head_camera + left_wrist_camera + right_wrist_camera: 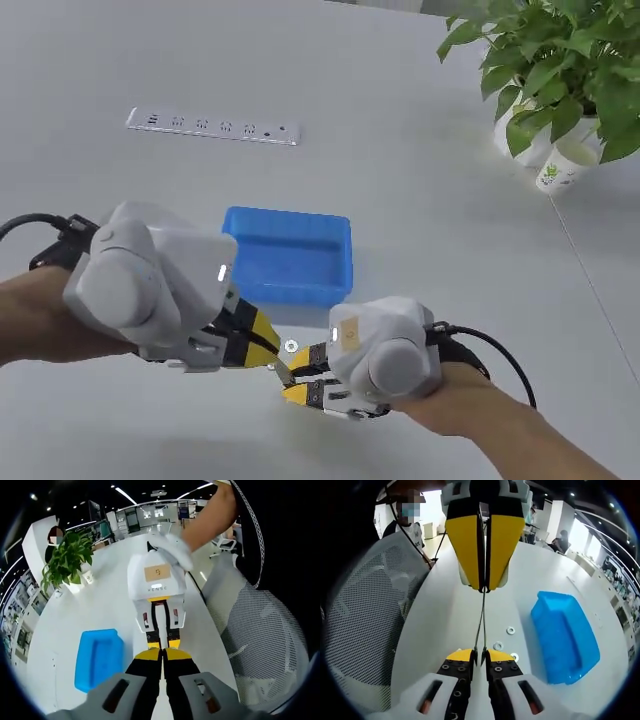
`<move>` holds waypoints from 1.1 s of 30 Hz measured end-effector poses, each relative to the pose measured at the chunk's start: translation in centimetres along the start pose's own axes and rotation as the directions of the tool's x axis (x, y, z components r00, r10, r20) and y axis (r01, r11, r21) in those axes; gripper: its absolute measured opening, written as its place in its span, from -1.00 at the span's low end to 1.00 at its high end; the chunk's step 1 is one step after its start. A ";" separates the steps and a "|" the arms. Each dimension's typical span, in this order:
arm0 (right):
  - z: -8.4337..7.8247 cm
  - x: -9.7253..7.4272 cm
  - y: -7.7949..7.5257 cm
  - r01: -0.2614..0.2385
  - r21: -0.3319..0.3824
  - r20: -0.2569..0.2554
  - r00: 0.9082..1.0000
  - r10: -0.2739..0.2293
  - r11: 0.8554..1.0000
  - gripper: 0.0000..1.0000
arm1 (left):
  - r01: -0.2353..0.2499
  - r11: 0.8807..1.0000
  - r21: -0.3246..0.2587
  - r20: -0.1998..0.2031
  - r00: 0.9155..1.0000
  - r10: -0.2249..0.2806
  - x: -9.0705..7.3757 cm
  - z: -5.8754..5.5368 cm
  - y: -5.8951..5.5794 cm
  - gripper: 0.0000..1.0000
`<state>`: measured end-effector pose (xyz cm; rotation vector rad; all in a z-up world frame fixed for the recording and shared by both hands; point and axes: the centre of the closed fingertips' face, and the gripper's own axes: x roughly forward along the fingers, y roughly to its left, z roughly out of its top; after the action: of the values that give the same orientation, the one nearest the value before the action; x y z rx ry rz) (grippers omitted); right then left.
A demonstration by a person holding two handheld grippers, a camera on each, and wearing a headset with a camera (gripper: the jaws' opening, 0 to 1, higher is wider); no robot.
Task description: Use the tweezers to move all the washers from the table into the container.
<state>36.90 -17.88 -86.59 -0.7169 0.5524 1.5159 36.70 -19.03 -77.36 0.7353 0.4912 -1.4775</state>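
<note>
Nearby, three washers (498, 645) lie on the table (440, 620) beside the blue container (542, 630).

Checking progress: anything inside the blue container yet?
Blue container: the visible floor looks bare. The left gripper covers its near-left corner. Three washers lie on the table beside it.

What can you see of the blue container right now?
The container is a shallow, rectangular, open-topped tray, bright blue and plastic-looking. It sits flat on the white table, and its inside looks bare. Nothing touches it; three washers lie on the table alongside, apart from it.
</note>
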 end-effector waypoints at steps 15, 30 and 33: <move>-0.5 -0.5 0.0 0.009 0.025 0.015 1.000 -0.009 1.000 -0.79 | 0.025 0.999 0.020 0.058 0.998 -0.026 1.4 1.5 0.3 -0.89; -0.5 -0.6 0.0 0.013 0.042 0.027 1.000 -0.014 0.999 -0.78 | 0.053 0.998 -0.020 0.059 0.997 -0.051 2.8 0.3 0.2 -0.88; -0.5 -0.6 -0.1 0.014 0.046 0.029 0.999 -0.016 0.999 -0.78 | 0.052 0.998 -0.025 0.060 0.997 -0.051 2.7 0.3 0.2 -0.89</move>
<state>37.02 -18.63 -86.54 -0.6610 0.5564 1.4932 37.00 -21.20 -79.03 0.6603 0.4865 -1.5338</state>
